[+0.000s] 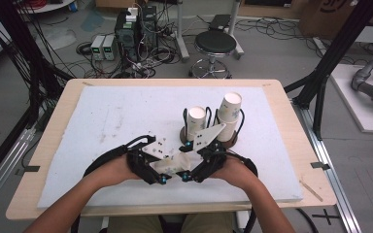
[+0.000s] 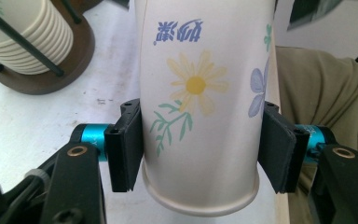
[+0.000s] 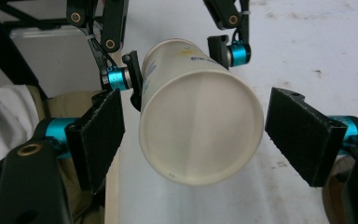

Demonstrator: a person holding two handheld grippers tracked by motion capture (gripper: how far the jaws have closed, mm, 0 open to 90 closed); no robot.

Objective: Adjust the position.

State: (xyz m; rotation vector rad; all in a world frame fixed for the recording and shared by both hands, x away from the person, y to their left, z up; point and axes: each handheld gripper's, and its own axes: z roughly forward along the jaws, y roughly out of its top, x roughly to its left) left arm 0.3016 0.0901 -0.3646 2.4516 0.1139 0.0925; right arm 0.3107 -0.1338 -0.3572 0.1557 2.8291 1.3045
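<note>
Paper cup (image 2: pixel 198 107) with a yellow daisy and blue flower print, pinched by the left gripper (image 2: pixel 200 149), both black pads pressed flat on opposite sides near the rim. Held sideways off the white foam mat (image 1: pixel 107 121), close to the near edge of the table, base end facing the right gripper (image 3: pixel 193 140). Right gripper spread wide, pads flanking the cup's base but not touching it, clear gap on each side. Further back on the mat: two brown holders with stacks of cups, the shorter stack (image 1: pixel 196 121) and the taller stack (image 1: pixel 229 114), just beside each other.
</note>
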